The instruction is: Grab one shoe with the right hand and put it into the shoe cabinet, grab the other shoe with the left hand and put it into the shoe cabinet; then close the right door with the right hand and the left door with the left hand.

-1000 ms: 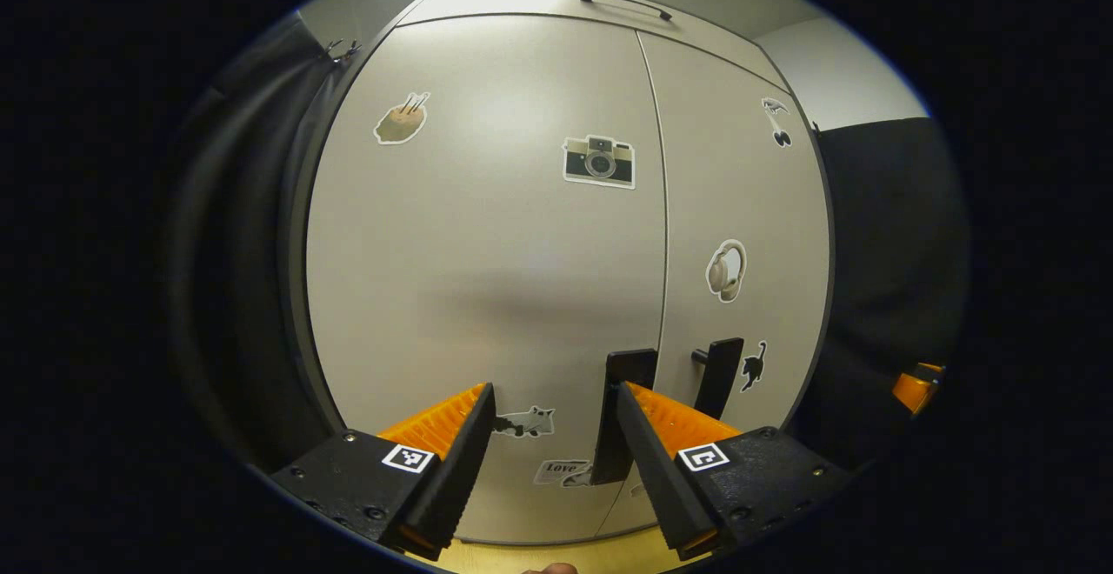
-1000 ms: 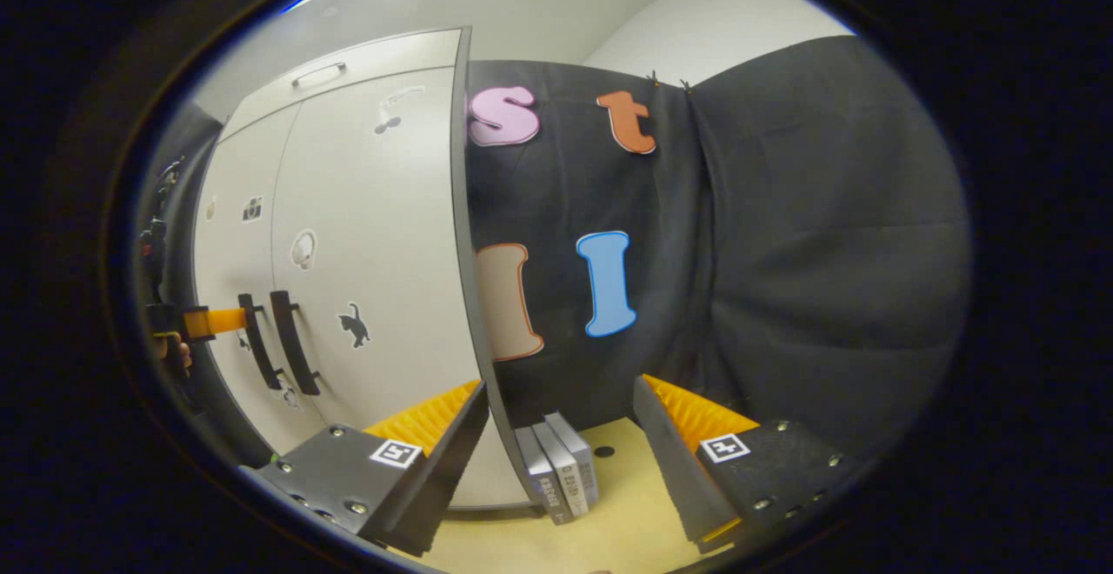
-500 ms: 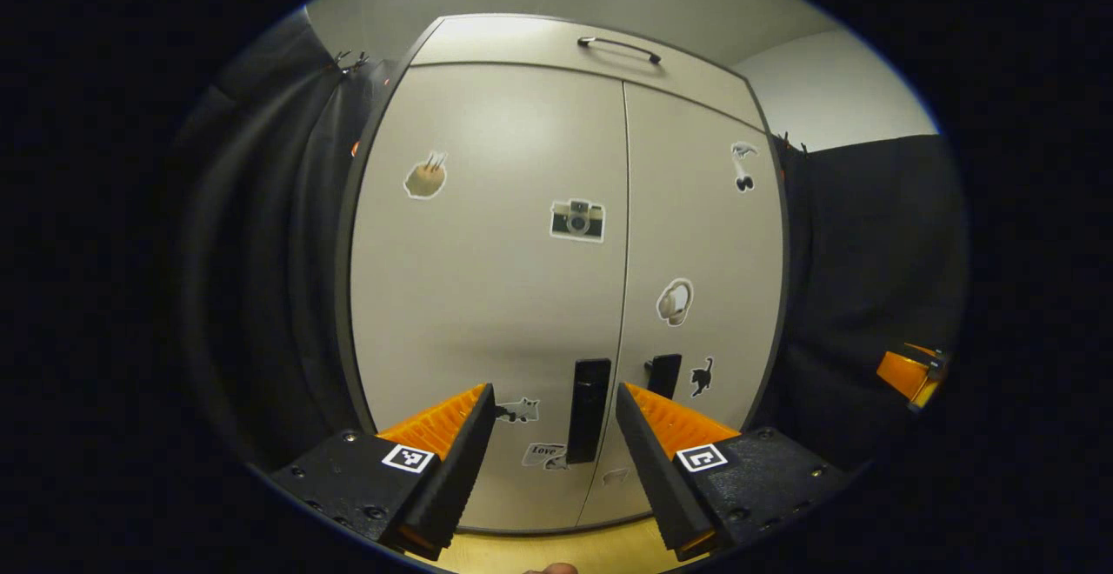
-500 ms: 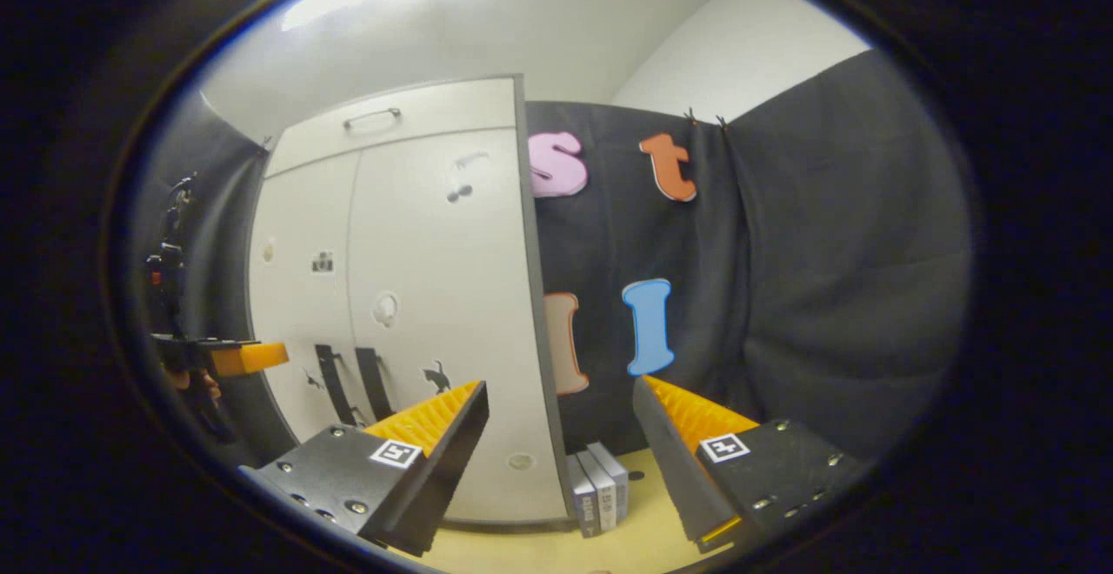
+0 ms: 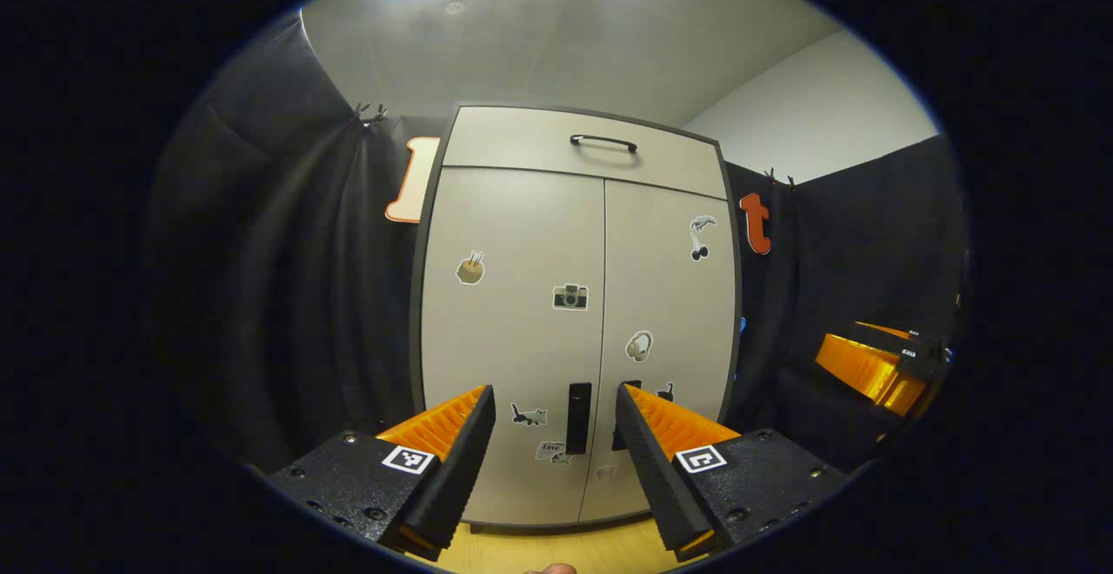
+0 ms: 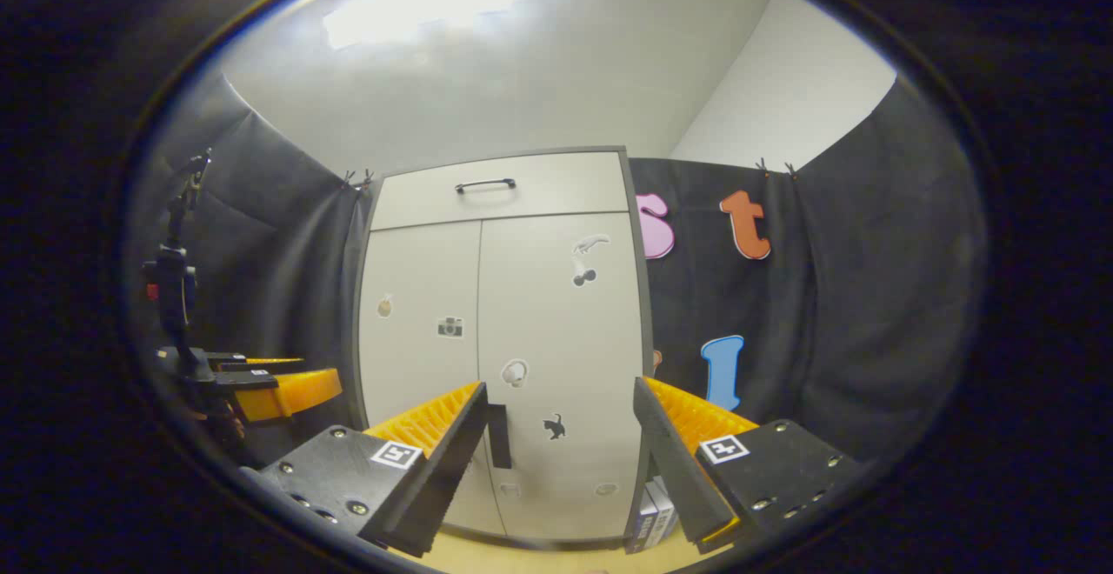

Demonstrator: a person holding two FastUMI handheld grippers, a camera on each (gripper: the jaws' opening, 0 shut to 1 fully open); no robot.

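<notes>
The pale grey shoe cabinet (image 5: pixel 574 330) (image 6: pixel 504 339) stands ahead with both doors shut flush, stickers dotted over them. Its two dark door handles (image 5: pixel 577 417) sit low near the middle seam, and one handle (image 6: pixel 498 435) peeks past my right finger. My left gripper (image 5: pixel 554 461) is open with nothing between its fingers, held back from the doors. My right gripper (image 6: pixel 561 461) is open and empty too, off to the cabinet's right. The right gripper (image 5: pixel 878 365) appears at the right edge of the left gripper view; the left gripper (image 6: pixel 261 383) appears at the left of the right gripper view. No shoe is visible.
A drawer with a dark handle (image 5: pixel 603 141) tops the cabinet. Black cloth hangs on both sides. Small boxes (image 6: pixel 652 509) stand on the yellow floor (image 5: pixel 556 548) by the cabinet's right foot. A dark stand (image 6: pixel 178 296) rises at the far left.
Both grippers have drawn back from the cabinet, which looks much smaller now. The left fingers no longer sit at the door handle. Both doors stay shut.
</notes>
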